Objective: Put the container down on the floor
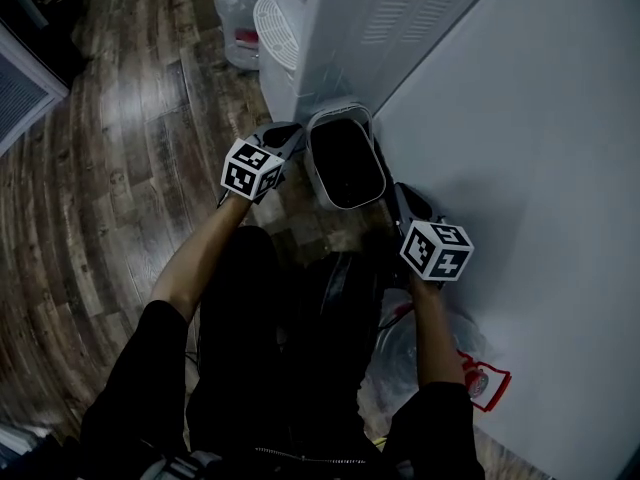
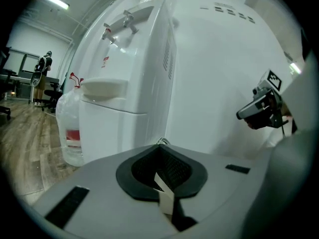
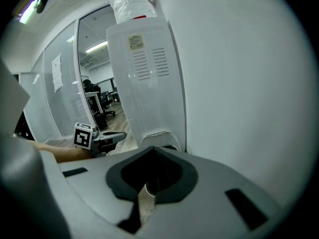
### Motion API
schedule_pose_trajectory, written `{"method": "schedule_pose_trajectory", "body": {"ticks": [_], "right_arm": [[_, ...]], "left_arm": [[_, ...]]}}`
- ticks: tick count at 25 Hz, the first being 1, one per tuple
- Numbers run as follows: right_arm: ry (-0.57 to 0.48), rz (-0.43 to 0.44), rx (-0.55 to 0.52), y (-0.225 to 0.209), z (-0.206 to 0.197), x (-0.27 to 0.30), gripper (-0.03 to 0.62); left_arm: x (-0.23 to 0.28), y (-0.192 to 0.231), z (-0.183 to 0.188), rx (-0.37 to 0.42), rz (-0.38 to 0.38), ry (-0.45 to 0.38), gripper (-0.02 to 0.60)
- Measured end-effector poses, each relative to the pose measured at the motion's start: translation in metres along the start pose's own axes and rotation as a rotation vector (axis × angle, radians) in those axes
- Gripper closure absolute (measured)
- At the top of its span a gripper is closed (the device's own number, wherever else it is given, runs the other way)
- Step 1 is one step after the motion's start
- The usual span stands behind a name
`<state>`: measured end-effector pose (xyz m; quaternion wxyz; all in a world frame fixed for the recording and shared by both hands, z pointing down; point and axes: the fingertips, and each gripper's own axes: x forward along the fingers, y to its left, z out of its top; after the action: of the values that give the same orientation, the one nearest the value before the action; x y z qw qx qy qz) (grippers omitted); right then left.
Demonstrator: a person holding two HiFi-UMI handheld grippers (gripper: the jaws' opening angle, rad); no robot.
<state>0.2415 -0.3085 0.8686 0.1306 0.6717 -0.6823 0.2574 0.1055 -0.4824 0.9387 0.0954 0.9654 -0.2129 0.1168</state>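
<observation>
Office, by the look of it. A white water dispenser (image 2: 134, 83) w/ taps is set against a white wall (image 1: 540, 168), w/ a spare water jug (image 2: 70, 128) beside it on wood-look flooring (image 1: 110, 148). Glass partitions (image 3: 55, 93) w/ notices stuck on, swivel chairs (image 2: 50, 96) & desks (image 3: 94, 98) are seen beyond, under ceiling strip lights (image 2: 55, 1).

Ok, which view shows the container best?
The head view: the container shows whole from above, open and dark inside, held between the left gripper and right gripper. Each gripper view shows only a blurred grey edge of it at the frame's side.
</observation>
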Motion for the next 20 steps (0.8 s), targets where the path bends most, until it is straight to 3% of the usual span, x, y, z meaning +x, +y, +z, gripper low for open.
{"method": "schedule_pose_trajectory", "body": {"ticks": [9, 15, 20], "right_arm": [[-0.055, -0.010, -0.016, 0.015, 0.010, -0.005, 0.583], [-0.049, -0.026, -0.009, 0.010, 0.021, -0.003, 0.583], [-0.023, -0.022, 0.021, 0.014, 0.040, -0.008, 0.583]], "left_arm": [[-0.016, -0.007, 0.014, 0.006, -0.004, 0.002, 0.568], [-0.015, -0.017, 0.036, 0.073, -0.029, -0.008, 0.568], [-0.020, -0.028, 0.061, 0.036, -0.039, 0.002, 0.568]]}}
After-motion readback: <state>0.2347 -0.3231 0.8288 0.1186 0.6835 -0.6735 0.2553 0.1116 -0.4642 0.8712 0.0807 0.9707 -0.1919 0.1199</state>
